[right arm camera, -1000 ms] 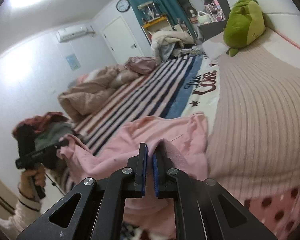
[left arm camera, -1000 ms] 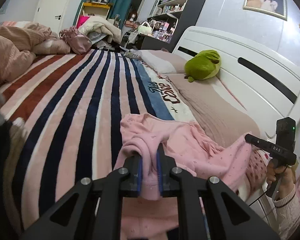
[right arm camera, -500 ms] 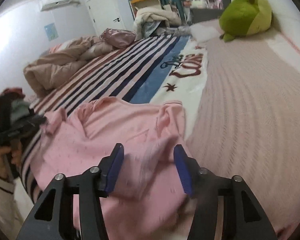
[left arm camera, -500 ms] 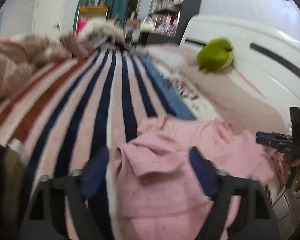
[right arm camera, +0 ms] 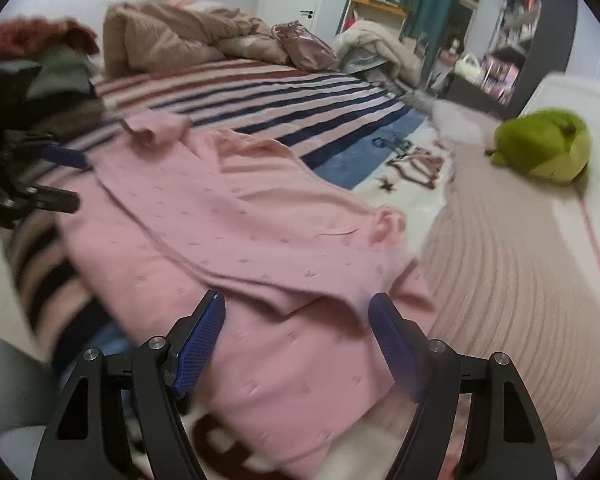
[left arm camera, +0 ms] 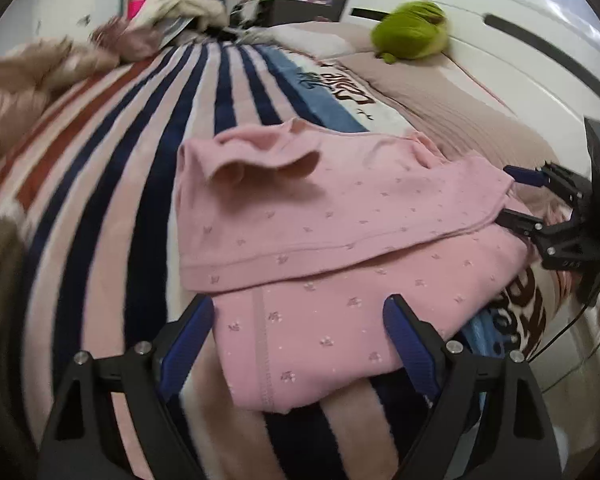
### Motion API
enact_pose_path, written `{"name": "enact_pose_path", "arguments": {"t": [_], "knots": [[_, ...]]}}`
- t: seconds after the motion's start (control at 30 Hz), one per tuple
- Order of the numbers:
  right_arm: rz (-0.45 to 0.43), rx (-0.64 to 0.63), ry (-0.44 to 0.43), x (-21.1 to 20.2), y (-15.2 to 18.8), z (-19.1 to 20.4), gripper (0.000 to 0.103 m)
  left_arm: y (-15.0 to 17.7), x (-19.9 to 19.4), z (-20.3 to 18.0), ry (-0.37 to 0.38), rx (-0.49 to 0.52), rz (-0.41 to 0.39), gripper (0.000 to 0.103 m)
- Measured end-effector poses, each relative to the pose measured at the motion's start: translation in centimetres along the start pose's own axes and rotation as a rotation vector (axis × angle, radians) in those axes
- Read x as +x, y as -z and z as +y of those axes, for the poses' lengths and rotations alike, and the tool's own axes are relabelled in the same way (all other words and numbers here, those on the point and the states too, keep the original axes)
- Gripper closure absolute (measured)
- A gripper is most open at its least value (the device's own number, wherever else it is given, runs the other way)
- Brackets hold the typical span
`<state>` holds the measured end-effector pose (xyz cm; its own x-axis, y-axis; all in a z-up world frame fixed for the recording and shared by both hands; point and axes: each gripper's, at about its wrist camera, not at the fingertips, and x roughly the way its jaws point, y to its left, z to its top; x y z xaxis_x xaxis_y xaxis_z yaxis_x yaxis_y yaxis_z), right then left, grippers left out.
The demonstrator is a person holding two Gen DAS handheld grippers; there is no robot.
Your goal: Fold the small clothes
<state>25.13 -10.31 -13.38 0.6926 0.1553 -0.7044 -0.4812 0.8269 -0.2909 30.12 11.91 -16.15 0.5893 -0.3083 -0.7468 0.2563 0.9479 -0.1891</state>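
The left gripper (left arm camera: 298, 330) is wide open above the pink top (left arm camera: 340, 232) and holds nothing. The right gripper (right arm camera: 298, 330) is wide open too, with nothing in it.

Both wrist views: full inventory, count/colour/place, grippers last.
pink garment: 1, pink with small print, folded over itself on the near end of the bed
striped blanket: 1, pink, navy, rust stripes, under the garment
beige cover: 1, ribbed, by the headboard
plush toy: 1, green, on the beige cover
crumpled duvet: 1, tan, far side
left gripper: 1, black, blue pads, open, over the garment's hem
right gripper: 1, same, open, over the garment
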Motion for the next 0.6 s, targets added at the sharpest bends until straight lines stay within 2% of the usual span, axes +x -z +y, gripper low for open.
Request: {"name": "enact_pose_path", "arguments": {"t": [0.07, 0.1, 0.13, 0.17, 0.27, 0.43, 0.5, 0.57, 0.6], "knots": [[-0.002, 0.015, 0.022, 0.7, -0.2, -0.5, 0.034, -0.1, 0.5, 0.4, -0.023, -0.018, -0.007, 0.020], [-0.001, 0.027, 0.044, 1.0, -0.4, -0.8, 0.046, -0.2, 0.6, 0.6, -0.041, -0.026, -0.014, 0.024], [0.003, 0.027, 0.065, 1.2, -0.6, -0.9, 0.062, -0.4, 0.7, 0.9, -0.053, -0.037, -0.025, 0.057], [0.010, 0.021, 0.085, 1.4, -0.8, -1.2, 0.095, -0.8, 0.8, 1.2, -0.058, -0.048, -0.028, 0.095], [-0.002, 0.032, 0.104, 1.7, -1.5, -2.5, 0.099, -2.2, 0.5, 1.8, -0.004, -0.081, -0.045, 0.095], [-0.019, 0.027, 0.128, 1.9, -3.8, -4.9, 0.101, -6.5, -0.4, 2.2, 0.009, -0.085, -0.145, 0.095], [-0.006, 0.041, 0.132, 2.6, -4.9, -6.3, 0.101, -8.3, -0.2, 2.5, -0.024, -0.081, -0.174, 0.093], [0.018, 0.077, 0.130, 3.8, -5.8, -8.1, 0.101, -10.5, 1.1, 3.2, -0.060, -0.091, -0.176, 0.076], [0.033, 0.097, 0.134, 4.6, -6.2, -9.1, 0.101, -11.5, 2.0, 3.8, -0.075, -0.102, -0.168, 0.075]]}}
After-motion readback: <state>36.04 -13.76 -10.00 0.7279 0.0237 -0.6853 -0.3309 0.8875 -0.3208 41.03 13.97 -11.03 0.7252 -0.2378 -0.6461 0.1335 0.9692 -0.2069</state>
